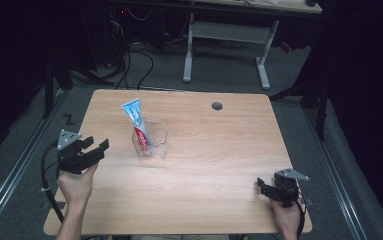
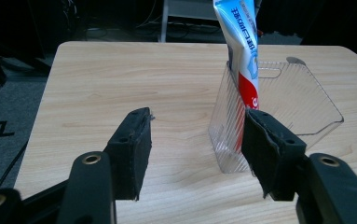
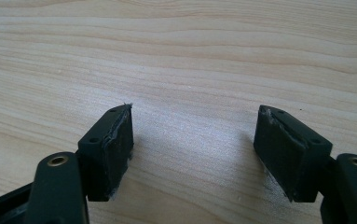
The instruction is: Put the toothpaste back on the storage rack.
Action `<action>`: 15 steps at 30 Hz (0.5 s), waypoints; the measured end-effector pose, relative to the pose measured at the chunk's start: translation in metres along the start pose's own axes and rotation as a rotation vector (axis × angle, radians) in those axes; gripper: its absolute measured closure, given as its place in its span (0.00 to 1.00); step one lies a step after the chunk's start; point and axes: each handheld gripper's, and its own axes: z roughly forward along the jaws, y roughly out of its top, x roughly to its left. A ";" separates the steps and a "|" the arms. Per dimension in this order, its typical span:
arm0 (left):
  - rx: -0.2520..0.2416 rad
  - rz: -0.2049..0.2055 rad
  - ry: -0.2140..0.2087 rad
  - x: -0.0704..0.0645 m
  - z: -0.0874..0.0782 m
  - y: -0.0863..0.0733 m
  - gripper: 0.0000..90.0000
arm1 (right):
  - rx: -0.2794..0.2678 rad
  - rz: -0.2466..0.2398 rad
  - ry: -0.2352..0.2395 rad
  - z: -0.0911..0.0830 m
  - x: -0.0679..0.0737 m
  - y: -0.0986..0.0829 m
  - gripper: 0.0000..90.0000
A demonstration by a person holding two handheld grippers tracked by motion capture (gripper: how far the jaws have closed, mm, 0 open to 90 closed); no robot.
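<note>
One toothpaste tube [image 1: 138,124] nr left tongs [image 1: 95,145]

I see a light wooden table [image 1: 219,165] with a round grey hole [image 1: 217,106] near its far edge. On it stands a clear plastic container [image 1: 155,139], left of the middle, with a toothpaste tube [image 1: 139,125] leaning inside.

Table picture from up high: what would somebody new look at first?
Probably the toothpaste tube, white, blue and red, standing tilted in a clear plastic container left of the middle of the wooden table. Next come the two black grippers: the left gripper is open near the container, and the right gripper is open at the table's near right corner.
</note>
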 end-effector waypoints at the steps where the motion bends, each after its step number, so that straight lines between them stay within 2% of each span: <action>1: 0.001 0.002 -0.001 0.000 0.000 -0.001 0.48 | -0.001 0.000 -0.001 0.000 0.000 0.000 0.32; 15: 0.018 -0.016 0.003 0.003 0.001 -0.013 0.48 | 0.000 0.001 0.000 0.000 0.000 0.000 0.32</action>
